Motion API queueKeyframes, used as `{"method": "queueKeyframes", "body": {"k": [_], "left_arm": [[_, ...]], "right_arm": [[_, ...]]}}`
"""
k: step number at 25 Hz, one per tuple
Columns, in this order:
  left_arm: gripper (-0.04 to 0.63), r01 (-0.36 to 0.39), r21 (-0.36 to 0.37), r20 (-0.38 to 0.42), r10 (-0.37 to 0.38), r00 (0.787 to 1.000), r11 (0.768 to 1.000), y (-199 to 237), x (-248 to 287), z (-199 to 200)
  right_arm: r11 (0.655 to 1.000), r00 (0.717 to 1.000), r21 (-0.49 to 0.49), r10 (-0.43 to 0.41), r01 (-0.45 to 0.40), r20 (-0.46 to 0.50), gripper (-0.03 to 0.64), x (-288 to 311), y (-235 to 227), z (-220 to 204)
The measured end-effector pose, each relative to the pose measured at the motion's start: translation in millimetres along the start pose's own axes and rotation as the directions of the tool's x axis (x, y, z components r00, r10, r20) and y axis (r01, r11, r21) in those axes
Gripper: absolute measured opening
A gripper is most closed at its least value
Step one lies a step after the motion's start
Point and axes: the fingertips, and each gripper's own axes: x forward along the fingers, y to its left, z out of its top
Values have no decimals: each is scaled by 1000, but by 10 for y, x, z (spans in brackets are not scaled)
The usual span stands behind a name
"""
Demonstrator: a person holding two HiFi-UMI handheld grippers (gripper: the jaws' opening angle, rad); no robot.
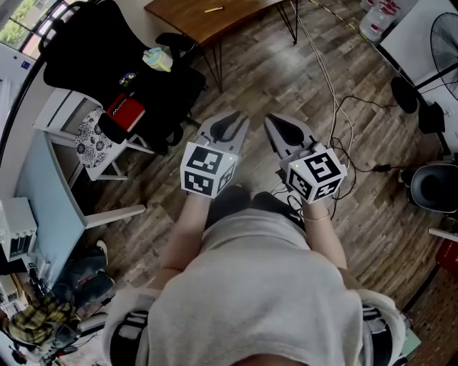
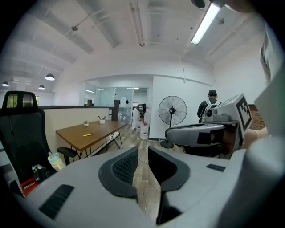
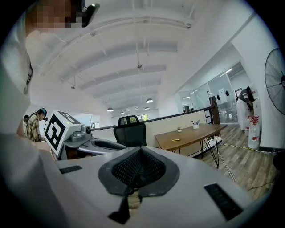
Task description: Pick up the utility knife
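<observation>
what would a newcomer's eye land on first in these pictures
In the middle of the head view, the left tongs, jaws slightly apart with nothing between them, and the right tongs, shut and empty, each carry a black-and-white marker cube. At upper left stands a black office chair with a red item on its seat. Beyond it is a wooden table bearing a small yellow thing.

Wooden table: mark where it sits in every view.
Head view: table at top centre, cut by the top edge.
Left gripper view: left of centre, mid-height.
Right gripper view: right of centre, mid-height.
Shared landmark: black chair, left of the table in all three.
</observation>
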Motion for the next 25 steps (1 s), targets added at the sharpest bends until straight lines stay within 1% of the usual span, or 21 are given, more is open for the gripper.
{"method": "queueKeyframes", "body": {"k": [3, 6, 9, 15, 19, 22, 25], "left_arm": [[92, -16, -7, 2, 16, 1000, 1000, 5, -14, 5], [129, -32, -7, -3, 32, 999, 999, 23, -17, -4], [141, -47, 1, -10, 47, 999, 999, 85, 4, -20], [143, -16, -32, -2, 16, 1000, 999, 291, 148, -56], [150, -12, -26, -9, 12, 1000, 1000, 566, 347, -28], [154, -14, -28, -12, 14, 1000, 1000, 904, 546, 50], [164, 0, -24, -16, -1, 1000, 1000, 1215, 756, 173]], "right_arm": [[1000, 1000, 11, 6, -6, -6, 9, -13, -16, -50], [1000, 1000, 19, 9, -9, -6, 9, -34, -23, -97], [999, 1000, 31, 10, -10, -14, 9, -8, -62, -169], [999, 998, 39, 14, -11, -57, 9, 229, -142, -322], [999, 998, 44, 0, 2, -58, 9, 515, -319, -289], [999, 998, 34, -15, 17, -53, 9, 817, -491, -188], [999, 998, 29, -42, 44, -52, 9, 1123, -680, -53]]}}
